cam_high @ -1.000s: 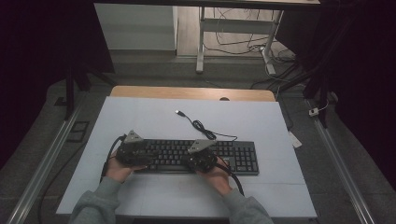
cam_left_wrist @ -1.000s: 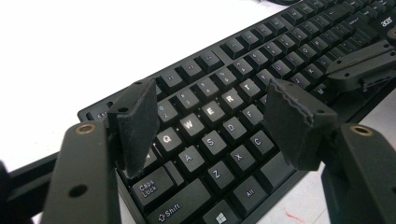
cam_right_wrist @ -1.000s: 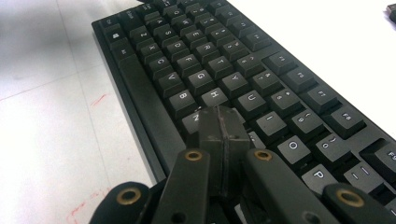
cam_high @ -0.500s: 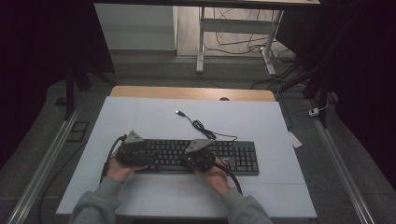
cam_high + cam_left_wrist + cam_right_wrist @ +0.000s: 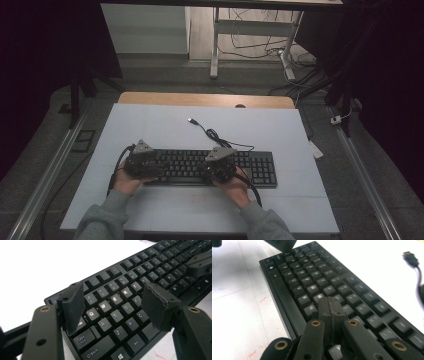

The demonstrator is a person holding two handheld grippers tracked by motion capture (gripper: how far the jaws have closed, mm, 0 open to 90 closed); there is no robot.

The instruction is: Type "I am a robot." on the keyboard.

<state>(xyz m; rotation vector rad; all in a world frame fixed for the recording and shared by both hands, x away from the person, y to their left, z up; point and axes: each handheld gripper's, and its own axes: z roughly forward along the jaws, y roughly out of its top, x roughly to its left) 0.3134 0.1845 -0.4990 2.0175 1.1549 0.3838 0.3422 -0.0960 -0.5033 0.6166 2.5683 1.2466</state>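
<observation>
right gripper (image 5: 329, 307): jaws pressed together, nothing between them, tip resting on or just over a key in the middle rows of the keyboard (image 5: 210, 167); contact can't be confirmed. vs. the pics a sec ago and half a sec ago: no visible shift, same spot, same closed tip. reads as a single-key press held or about to be made, not a move to a new key.

left gripper (image 5: 112, 302): jaws spread wide, gripping nothing, hanging over the q-w-e-r / a-s-d block at the keyboard's left end. also unchanged vs. earlier pics; judged idle or just steadying.

keyboard: lies flat, parallel to the desk (image 5: 150, 125) near edge, centred a bit right; no slide since earlier. its cable (image 5: 212, 134) loops toward the far edge, usb plug (image 5: 191, 120) lying loose, not connected.

meaning: work is stalled at typing w/ closed tip; progress can't be judged.
</observation>
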